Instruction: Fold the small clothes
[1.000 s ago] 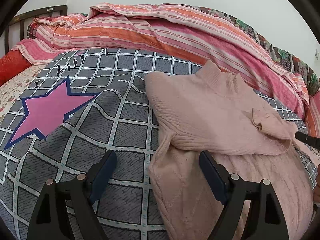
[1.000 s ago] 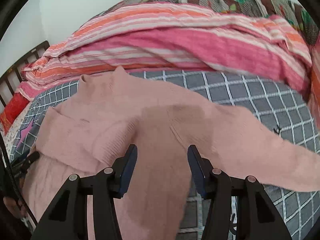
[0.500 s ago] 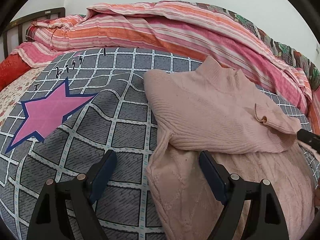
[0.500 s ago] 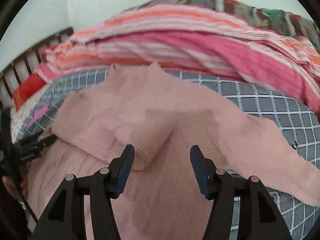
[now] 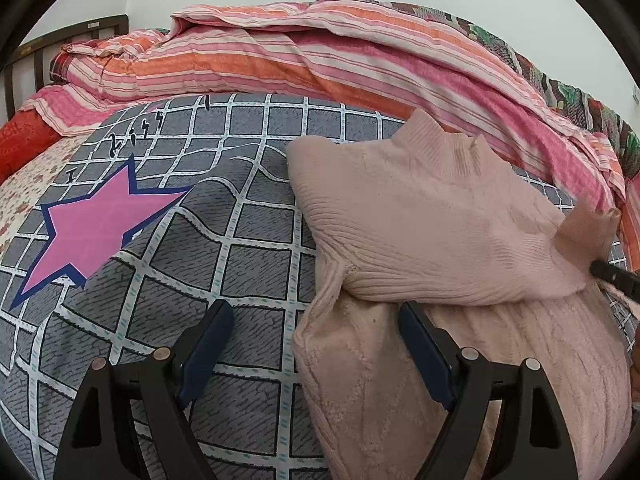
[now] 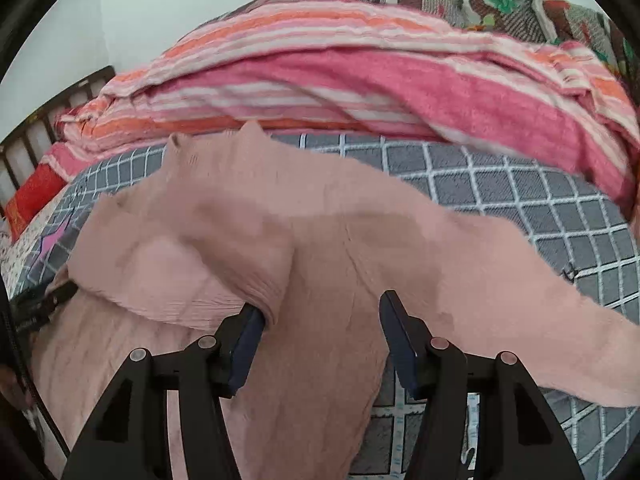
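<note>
A pale pink knit sweater [image 5: 420, 216] lies on the grey checked bed cover [image 5: 248, 224], collar toward the far side. Its left sleeve is folded across the chest. My left gripper [image 5: 316, 328] is open and empty, its fingers astride the sweater's left side edge. In the right wrist view the sweater [image 6: 320, 248] fills the middle and its right sleeve stretches out to the right [image 6: 540, 304]. My right gripper [image 6: 320, 320] is open over the body, its left finger against the cuff of the folded sleeve [image 6: 264, 288]. The right gripper's tip shows at the left view's right edge [image 5: 612, 276].
A heap of pink and orange striped quilts [image 5: 320, 56] lies along the far side of the bed. A pink star print [image 5: 96, 228] marks the cover at left. A dark bed frame [image 5: 40, 60] stands at far left. A red cloth [image 5: 20, 144] lies below it.
The right gripper has moved down and forward onto the sweater, reaching the folded sleeve's cuff, which now stands lifted. The left gripper has barely moved.
</note>
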